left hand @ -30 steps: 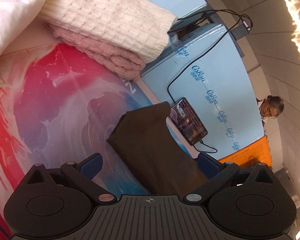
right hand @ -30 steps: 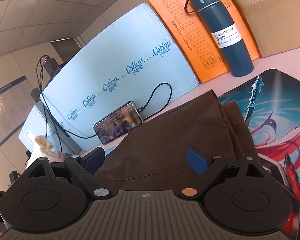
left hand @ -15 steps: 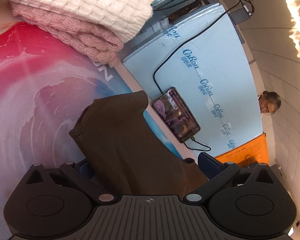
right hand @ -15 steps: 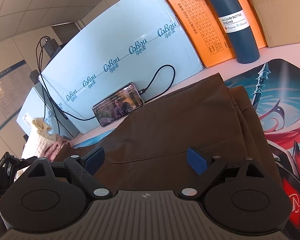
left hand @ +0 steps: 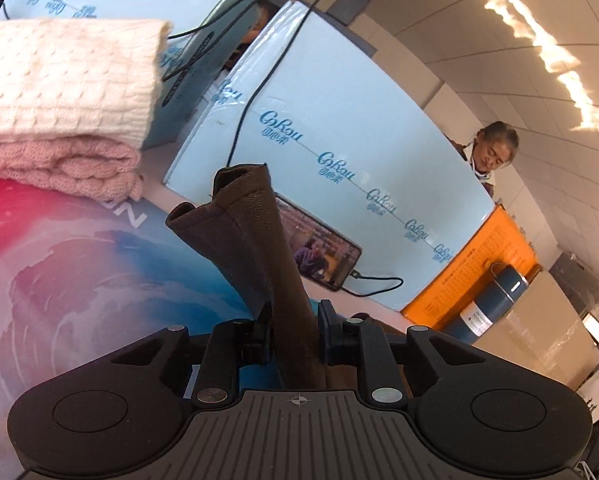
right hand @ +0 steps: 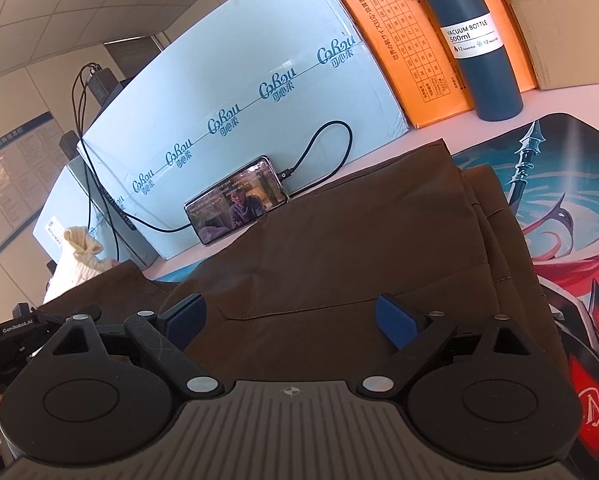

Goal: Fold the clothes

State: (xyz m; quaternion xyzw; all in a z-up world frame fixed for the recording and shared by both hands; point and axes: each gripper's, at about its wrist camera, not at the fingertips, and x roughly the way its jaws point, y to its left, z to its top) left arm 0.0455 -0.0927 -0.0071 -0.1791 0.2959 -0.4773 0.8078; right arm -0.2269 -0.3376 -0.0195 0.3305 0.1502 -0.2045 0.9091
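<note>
A dark brown garment [right hand: 359,248] lies partly folded on the printed mat [right hand: 571,200]. My left gripper [left hand: 293,330] is shut on an end of the brown garment [left hand: 255,232], which stands up between its fingers above the mat [left hand: 79,280]. My right gripper [right hand: 291,316] is open, its fingers spread just above the flat brown cloth, holding nothing. The left gripper's body shows at the far left of the right wrist view [right hand: 15,332].
Folded cream [left hand: 59,80] and pink [left hand: 59,164] sweaters are stacked at the mat's left. A phone [right hand: 237,200] on a cable leans on light blue boxes [right hand: 259,92] behind. A blue vacuum bottle [right hand: 467,36], an orange box and a cardboard box stand at the back right.
My left gripper closed on the brown garment's end and lifted it upright, swinging to the right. The right gripper moved slightly closer over the cloth and stayed open.
</note>
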